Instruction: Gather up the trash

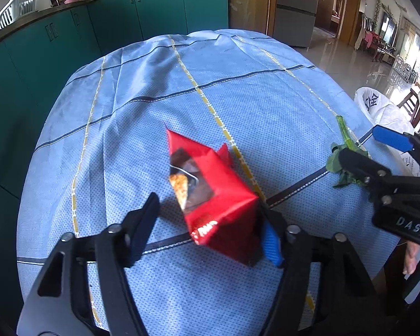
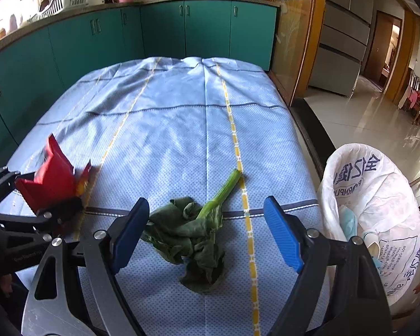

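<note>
Left gripper (image 1: 210, 224) jaws apart around red wrapper (image 1: 210, 193), apparently touching one side only; right gripper (image 2: 207, 229) spread over wilted greens (image 2: 196, 232); tablecloth (image 2: 168, 112) bare above; bag (image 2: 378, 210) at right edge.

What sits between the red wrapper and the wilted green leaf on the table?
Nothing but bare blue tablecloth between the red wrapper and the leaf, seen in the right wrist view.
</note>
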A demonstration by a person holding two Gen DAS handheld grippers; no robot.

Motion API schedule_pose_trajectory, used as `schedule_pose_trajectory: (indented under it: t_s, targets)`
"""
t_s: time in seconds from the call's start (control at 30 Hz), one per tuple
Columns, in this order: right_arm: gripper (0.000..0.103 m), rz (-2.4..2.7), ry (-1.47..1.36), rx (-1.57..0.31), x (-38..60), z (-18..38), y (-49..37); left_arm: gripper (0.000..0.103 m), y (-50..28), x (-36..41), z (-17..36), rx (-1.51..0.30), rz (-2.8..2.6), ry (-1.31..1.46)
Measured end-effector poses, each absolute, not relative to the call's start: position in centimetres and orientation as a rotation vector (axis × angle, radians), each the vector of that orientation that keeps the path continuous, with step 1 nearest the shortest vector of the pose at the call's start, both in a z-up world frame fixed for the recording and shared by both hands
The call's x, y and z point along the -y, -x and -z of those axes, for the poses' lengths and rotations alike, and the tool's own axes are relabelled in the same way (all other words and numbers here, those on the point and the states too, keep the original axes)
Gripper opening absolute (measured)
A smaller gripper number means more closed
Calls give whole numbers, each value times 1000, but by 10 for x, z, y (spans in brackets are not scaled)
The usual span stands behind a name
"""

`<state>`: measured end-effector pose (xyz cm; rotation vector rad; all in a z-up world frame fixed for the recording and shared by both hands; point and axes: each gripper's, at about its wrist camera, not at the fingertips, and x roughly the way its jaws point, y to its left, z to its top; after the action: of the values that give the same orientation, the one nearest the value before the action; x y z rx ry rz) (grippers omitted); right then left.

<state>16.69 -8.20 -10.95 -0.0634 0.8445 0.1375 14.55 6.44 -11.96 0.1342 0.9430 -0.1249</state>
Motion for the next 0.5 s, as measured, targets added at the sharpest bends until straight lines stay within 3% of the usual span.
schedule_pose_trajectory:
  t_s: [0.27, 0.4, 0.5]
  targets:
    - [79, -161, 80, -852, 77, 114, -167, 54, -146, -67, 118, -940, 114, -123]
    - [52, -203, 85, -878, 72, 119, -167, 46, -145, -67, 118, -940, 119, -120]
    - [42, -201, 110, -862, 68, 119, -165, 46, -145, -67, 118, -939, 111, -119]
